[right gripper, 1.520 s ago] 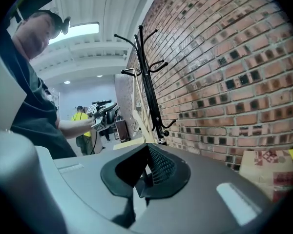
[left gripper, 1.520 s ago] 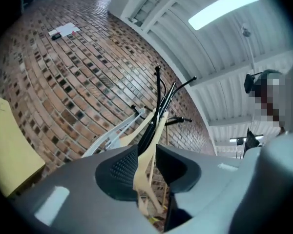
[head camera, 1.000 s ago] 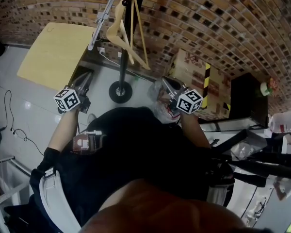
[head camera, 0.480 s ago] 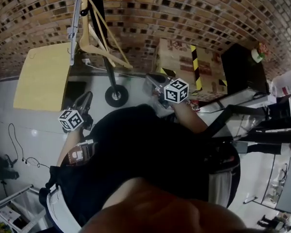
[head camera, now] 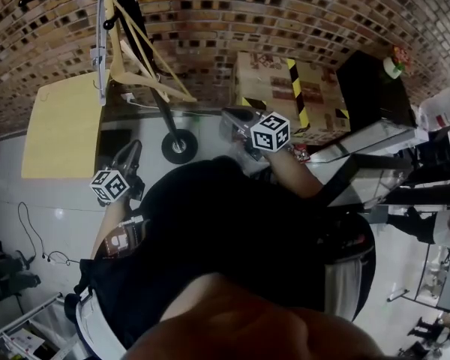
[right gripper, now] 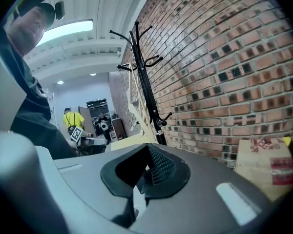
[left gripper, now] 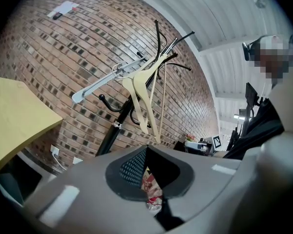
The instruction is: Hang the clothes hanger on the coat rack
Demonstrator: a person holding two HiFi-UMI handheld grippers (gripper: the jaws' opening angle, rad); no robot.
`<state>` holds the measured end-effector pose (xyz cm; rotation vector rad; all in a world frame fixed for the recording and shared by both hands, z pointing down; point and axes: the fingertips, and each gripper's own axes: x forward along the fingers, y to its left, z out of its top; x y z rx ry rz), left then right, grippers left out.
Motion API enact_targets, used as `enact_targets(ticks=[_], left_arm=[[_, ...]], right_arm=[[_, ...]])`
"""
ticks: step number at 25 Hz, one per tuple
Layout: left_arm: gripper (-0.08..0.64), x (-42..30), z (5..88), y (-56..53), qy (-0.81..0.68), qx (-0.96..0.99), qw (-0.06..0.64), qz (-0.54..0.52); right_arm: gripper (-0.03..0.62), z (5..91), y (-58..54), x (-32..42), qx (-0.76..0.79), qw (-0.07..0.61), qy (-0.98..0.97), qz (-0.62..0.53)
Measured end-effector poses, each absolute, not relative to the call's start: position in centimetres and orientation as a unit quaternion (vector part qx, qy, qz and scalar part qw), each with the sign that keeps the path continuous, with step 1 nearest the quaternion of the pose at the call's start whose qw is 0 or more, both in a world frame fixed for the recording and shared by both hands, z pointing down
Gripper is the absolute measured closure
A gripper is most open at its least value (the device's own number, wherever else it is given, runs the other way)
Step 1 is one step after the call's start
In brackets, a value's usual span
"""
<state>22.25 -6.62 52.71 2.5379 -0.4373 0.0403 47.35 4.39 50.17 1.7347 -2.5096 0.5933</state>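
The black coat rack [head camera: 162, 103] stands by the brick wall, its round base [head camera: 180, 147] on the floor. A pale wooden hanger [head camera: 139, 51] and a grey hanger [head camera: 100, 58] hang from its hooks. The left gripper view shows the wooden hanger [left gripper: 146, 89] and the grey hanger [left gripper: 105, 84] up on the rack [left gripper: 112, 130], well clear of the jaws. My left gripper [head camera: 130, 150] [left gripper: 145, 152] is shut and empty, low and short of the base. My right gripper [head camera: 232, 115] [right gripper: 147, 150] is shut with nothing in it, to the right of the rack's pole [right gripper: 149, 101].
A yellow tabletop [head camera: 60, 126] lies left of the rack. A cardboard box with yellow-black tape [head camera: 285, 88] and a black cabinet [head camera: 367, 81] stand against the wall at right. Black metal bars [head camera: 375, 178] cross the right side. People [right gripper: 74, 121] stand far off.
The head view has swung, bringing the rack further left. My left gripper has drawn back from the rack and sunk lower. Both hangers stay on the hooks.
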Motion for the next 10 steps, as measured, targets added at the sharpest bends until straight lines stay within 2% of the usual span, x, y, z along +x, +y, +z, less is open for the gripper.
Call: enact_targets(ticks=[10], left_arm=[[0.558, 23.23, 53.45, -6.6, -0.156, 0.948, 0.276, 0.007]], right_arm=[[0.581, 50.49, 4.64, 47.89, 0.555, 0.023, -0.811, 0.184]])
